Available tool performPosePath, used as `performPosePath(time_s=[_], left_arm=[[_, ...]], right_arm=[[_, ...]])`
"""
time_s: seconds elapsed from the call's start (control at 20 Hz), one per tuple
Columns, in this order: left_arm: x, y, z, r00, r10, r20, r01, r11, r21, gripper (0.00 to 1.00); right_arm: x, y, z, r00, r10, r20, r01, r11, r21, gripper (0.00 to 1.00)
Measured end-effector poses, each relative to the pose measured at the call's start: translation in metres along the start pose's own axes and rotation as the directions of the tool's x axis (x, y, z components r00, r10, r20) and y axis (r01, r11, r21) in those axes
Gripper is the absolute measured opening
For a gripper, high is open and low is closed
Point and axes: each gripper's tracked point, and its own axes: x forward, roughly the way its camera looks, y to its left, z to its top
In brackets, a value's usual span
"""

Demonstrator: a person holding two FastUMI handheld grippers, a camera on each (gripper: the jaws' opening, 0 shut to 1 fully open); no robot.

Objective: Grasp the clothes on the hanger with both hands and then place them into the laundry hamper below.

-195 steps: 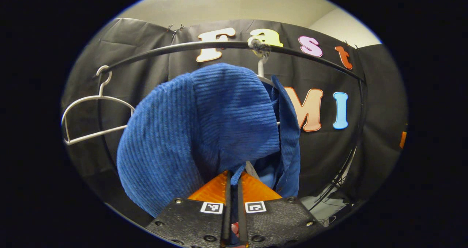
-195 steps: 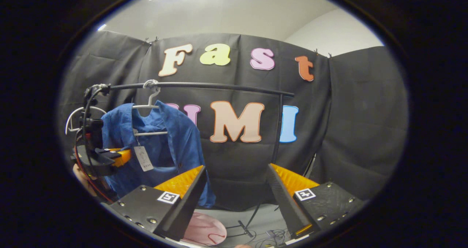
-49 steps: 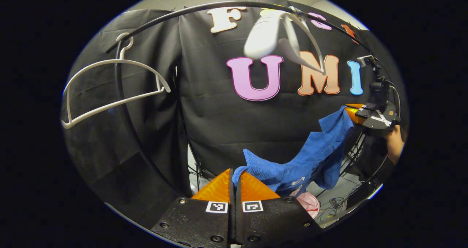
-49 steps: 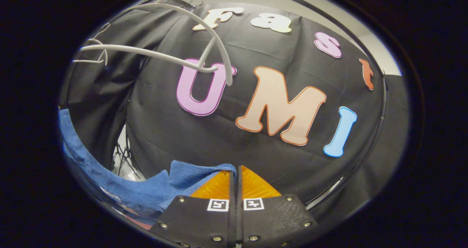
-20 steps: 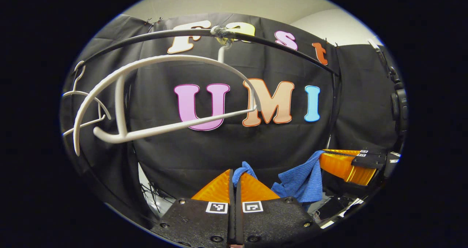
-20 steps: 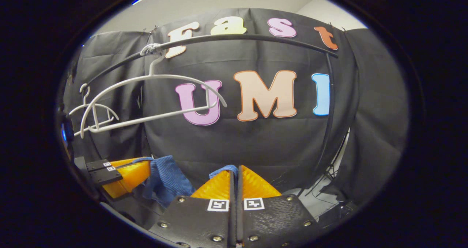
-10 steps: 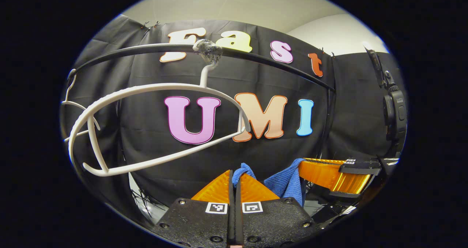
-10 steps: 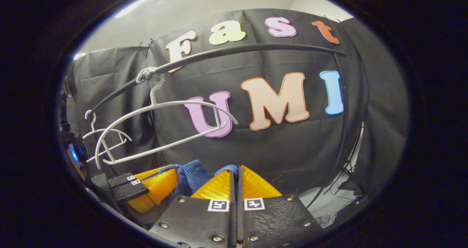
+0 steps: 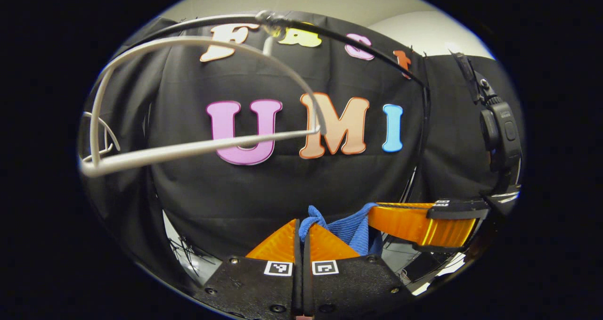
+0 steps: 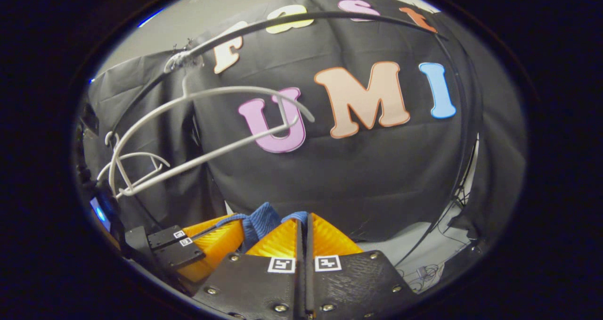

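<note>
The blue ribbed knit garment (image 9: 346, 228) is bunched between the two grippers, off the bare white plastic hanger (image 9: 198, 98) that hangs from the black metal rail (image 9: 358, 37) above. The left gripper (image 9: 302, 228) has its fingers pressed together, pinching a fold of the cloth. The right gripper (image 10: 302, 223) likewise pinches the garment (image 10: 261, 221), just beside the left gripper (image 10: 235, 230).

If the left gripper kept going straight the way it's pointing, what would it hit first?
Most likely the black cloth wall. The left gripper, shut on the blue garment, points under the white hanger; depth is unclear.
</note>
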Motion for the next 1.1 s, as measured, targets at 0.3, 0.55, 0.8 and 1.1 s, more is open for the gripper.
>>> performPosePath(time_s=[0.3, 0.55, 0.8, 1.1], left_arm=[[0.024, 0.020, -0.056, 0.991, 0.023, -0.128, -0.024, 1.000, -0.006, 0.01], [0.031, 0.022, -0.115, 0.964, 0.002, -0.265, 0.003, 1.000, 0.017, 0.01], [0.025, 0.021, -0.189, 0.895, -0.014, -0.445, 0.009, 1.000, -0.013, 0.02], [0.006, 0.017, -0.255, 0.798, -0.023, -0.603, 0.011, 1.000, -0.024, 0.07]], right_arm=[[0.035, -0.011, -0.057, 0.991, -0.031, -0.126, 0.032, 0.999, 0.006, 0.01], [0.044, -0.029, -0.123, 0.960, -0.069, -0.271, 0.073, 0.997, 0.006, 0.01], [0.052, -0.029, -0.149, 0.948, -0.074, -0.311, 0.075, 0.997, -0.007, 0.01], [0.048, -0.041, -0.198, 0.904, -0.089, -0.418, 0.081, 0.996, -0.035, 0.01]])
